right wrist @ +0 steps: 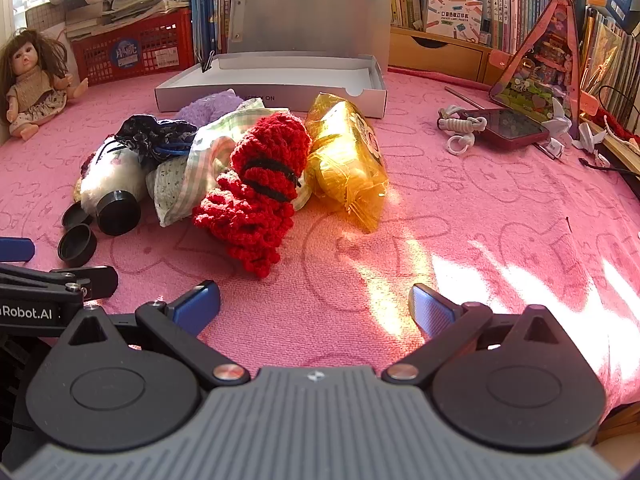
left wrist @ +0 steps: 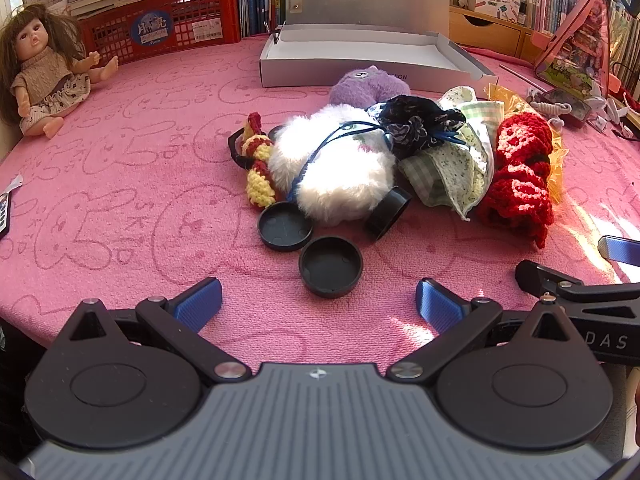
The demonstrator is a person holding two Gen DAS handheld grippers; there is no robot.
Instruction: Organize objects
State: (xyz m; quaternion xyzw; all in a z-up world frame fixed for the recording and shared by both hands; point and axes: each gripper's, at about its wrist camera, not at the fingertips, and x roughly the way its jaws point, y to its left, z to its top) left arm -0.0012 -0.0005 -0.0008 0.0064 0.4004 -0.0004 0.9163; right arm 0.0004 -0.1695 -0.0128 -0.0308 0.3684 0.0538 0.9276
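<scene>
A pile lies mid-table on the pink cloth: a white fluffy toy, a purple plush, a dark drawstring pouch, a green checked cloth bag, a red crocheted piece and a red-and-yellow crocheted toy. Two black round lids and a black cylinder rest in front. A yellow cellophane pack lies right of the red crochet. An open grey box stands behind. My left gripper is open just short of the lids. My right gripper is open over bare cloth.
A doll sits at the far left beside a red crate of papers. Books line the back. A phone, a white cord and a pink triangular toy house occupy the right side.
</scene>
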